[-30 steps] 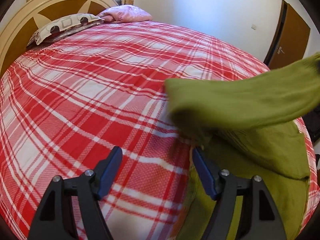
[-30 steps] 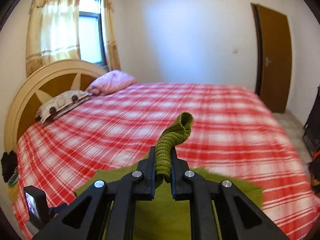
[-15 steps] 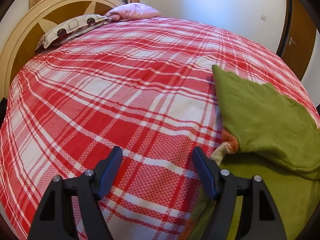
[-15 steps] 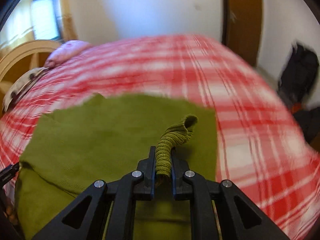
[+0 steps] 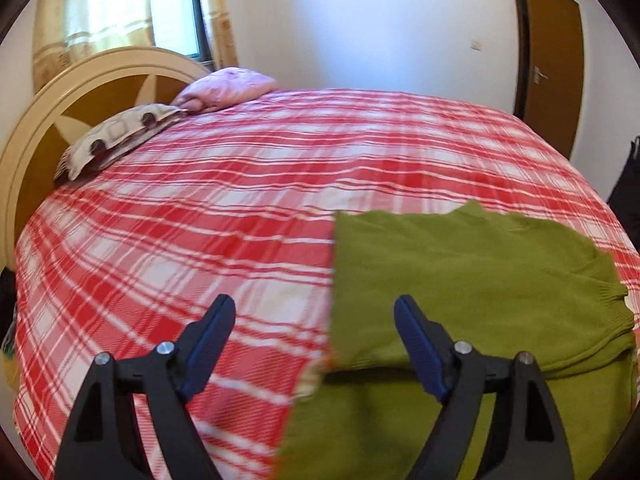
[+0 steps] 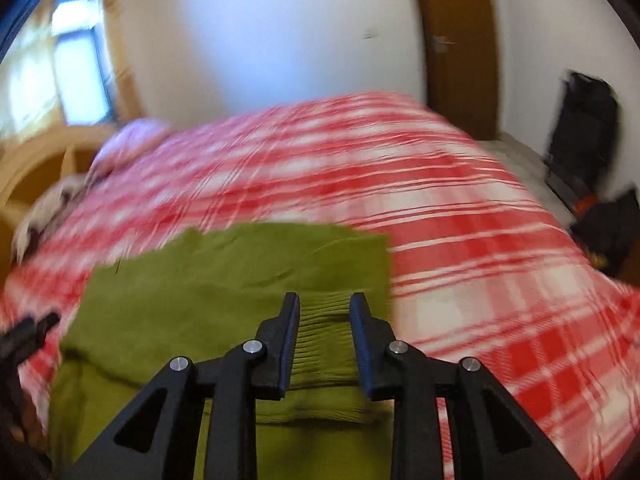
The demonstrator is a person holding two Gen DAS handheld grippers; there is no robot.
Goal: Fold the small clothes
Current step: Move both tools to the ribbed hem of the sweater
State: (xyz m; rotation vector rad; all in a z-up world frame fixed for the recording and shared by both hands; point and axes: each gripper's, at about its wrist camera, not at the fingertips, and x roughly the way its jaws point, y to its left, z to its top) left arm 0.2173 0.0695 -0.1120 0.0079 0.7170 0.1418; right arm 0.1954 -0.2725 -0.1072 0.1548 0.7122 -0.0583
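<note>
olive-green knit, a small sweater [image 5: 472, 264], lies flat on the red-and-white plaid bedspread [image 5: 240, 208] near the foot of the bed, with one sleeve [image 6: 248, 264] folded across the body so its ribbed cuff [image 6: 325, 340] ends at the near right side. that placement looks deliberate: laying the sleeve inward narrows the garment to a rectangle before the body is folded over.

right gripper [image 6: 325, 308] sits low over the cuff with its jaws opening; the ribbed band lies between the fingers but the pads no longer pinch it, so the sleeve appears to have been let go where it should stay. left gripper [image 5: 314, 312] hangs above the sweater's left edge, jaws spread wide and widening, nothing between them; one finger is over the plaid, the other over the green knit. it seems positioned to take that edge or the other sleeve, though that is only a guess.

no basket, drawer or box shows in either view, so nothing is held inside anything. two pillows [image 5: 120, 136] rest by the headboard [image 5: 48, 128], well apart from the sweater.
</note>
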